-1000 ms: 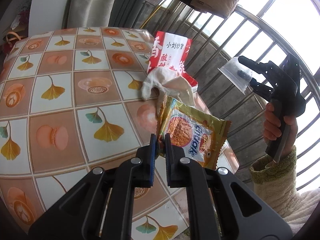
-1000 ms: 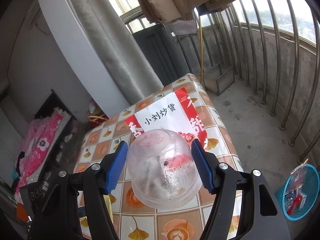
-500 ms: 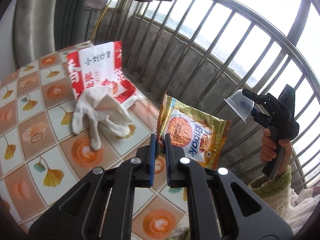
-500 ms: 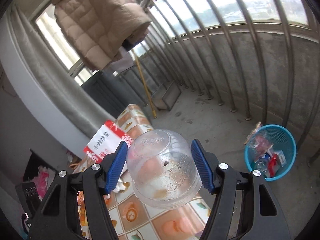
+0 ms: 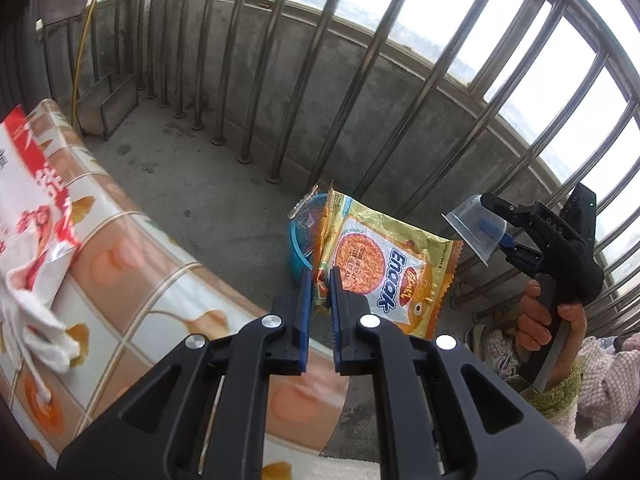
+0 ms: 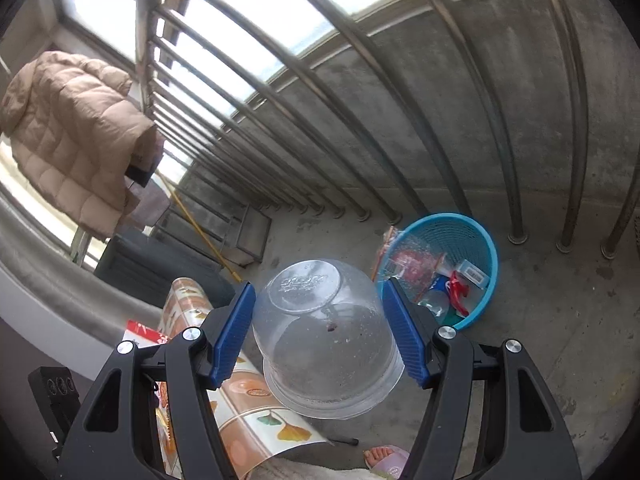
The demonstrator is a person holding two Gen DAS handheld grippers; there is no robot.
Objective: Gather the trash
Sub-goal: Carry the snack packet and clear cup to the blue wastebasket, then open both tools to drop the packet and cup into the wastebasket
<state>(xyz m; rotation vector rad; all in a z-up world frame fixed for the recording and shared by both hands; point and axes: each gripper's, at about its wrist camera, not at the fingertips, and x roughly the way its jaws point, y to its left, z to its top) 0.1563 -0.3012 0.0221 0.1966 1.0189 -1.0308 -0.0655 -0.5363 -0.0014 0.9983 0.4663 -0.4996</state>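
1. On the far left of the left wrist view, a red-and-white snack bag (image 5: 28, 184) and a crumpled white cloth (image 5: 28, 300) lie on the tiled surface (image 5: 160, 280), apparently still waiting to be gathered.

2. At centre, the left gripper (image 5: 319, 280) has its jaws clenched on the lower left corner of a gold noodle wrapper (image 5: 384, 268). Pinching a corner suits so thin a packet. The wrapper stands nearly on edge, its long axis running from the grip out to the right and slightly down, its printed face toward the camera.

3. Just behind the wrapper's left edge, part of the blue basket (image 5: 298, 248) shows on the concrete floor, the likely destination. Holding the wrapper out beyond the surface's edge suggests a carry toward it.

4. To the right, a hand (image 5: 536, 320) holds the right gripper (image 5: 494, 220), whose jaws are grasping a clear plastic cup (image 5: 474, 228) across its walls, a sensible hold for a round, slippery thing. In the right wrist view the cup (image 6: 326, 340) has its base pointing away from the camera and its mouth toward it, its axis running along the gripper's fingers.

5. Beyond the cup, the basket (image 6: 480, 240) sits near the railing posts, already holding assorted packaging. Both items look ready for dropping, judged from how they are held.
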